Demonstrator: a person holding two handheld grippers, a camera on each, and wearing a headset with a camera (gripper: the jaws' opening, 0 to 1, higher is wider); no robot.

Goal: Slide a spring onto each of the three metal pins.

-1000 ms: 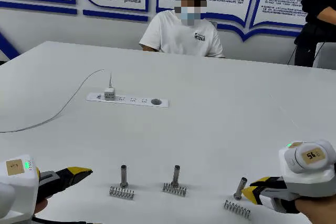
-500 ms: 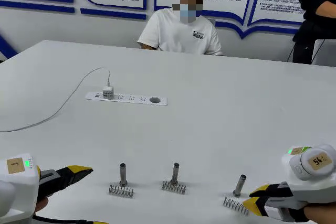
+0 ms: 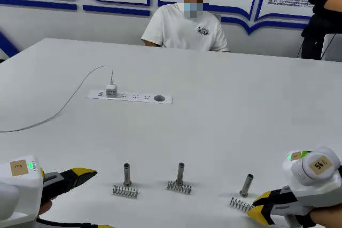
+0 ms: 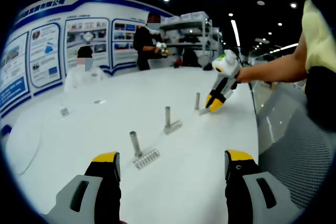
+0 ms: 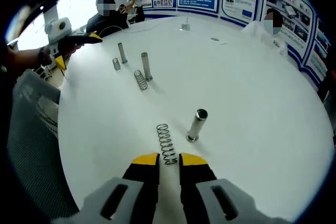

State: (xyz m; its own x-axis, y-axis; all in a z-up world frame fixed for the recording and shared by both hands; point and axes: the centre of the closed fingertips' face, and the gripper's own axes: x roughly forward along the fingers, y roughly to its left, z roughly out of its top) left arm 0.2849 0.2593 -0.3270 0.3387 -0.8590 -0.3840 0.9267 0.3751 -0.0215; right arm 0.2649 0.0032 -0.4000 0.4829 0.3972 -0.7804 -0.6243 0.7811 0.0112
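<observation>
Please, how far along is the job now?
Done: nothing yet; all three springs lie on the table beside their pins. In hand: the right gripper, jaws slightly apart, is at the right spring, which is not lifted. The left gripper is open and empty. Left: all three.

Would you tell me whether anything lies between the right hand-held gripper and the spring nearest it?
Nothing visible does. The spring lies on bare table straight ahead of the right hand-held gripper, its near end at the tips; the pin stands beside it.

The left gripper (image 4: 172,157) has its jaws wide apart, the right gripper (image 5: 169,160) only narrowly parted.
</observation>
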